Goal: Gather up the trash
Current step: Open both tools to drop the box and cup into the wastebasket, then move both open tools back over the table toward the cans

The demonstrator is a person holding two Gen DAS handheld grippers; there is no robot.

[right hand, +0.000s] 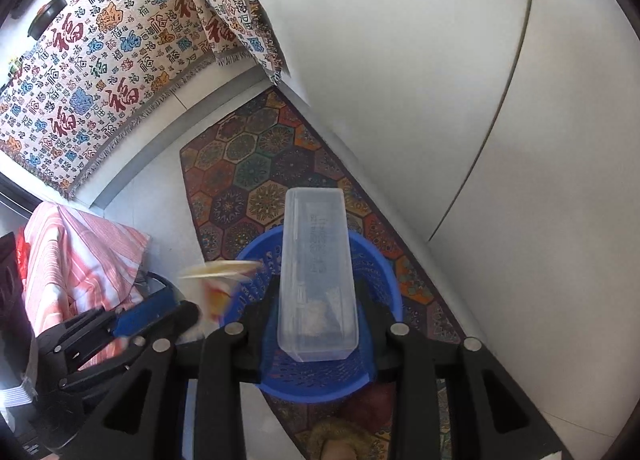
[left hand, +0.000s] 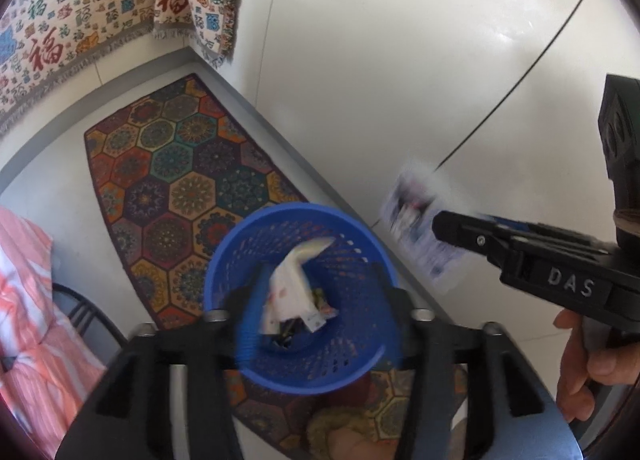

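While left gripper [left hand: 316,296] gapes over basket [left hand: 300,292] | right gripper [right hand: 316,324] pinches clear box [right hand: 316,272] — seemingly printed wrapper elsewhere.

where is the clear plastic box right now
In the right wrist view the clear plastic box sits centre frame, clamped between the jaws of the right gripper, directly above the blue basket that stands on the patterned rug.

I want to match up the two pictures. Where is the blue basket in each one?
Left wrist view: the blue basket sits low in the middle, wrappers inside, between the left hand-held gripper's fingers.
Right wrist view: blue basket low in the middle, mostly hidden behind the clear plastic box.
Shared landmark: the hexagon-patterned rug under the basket.
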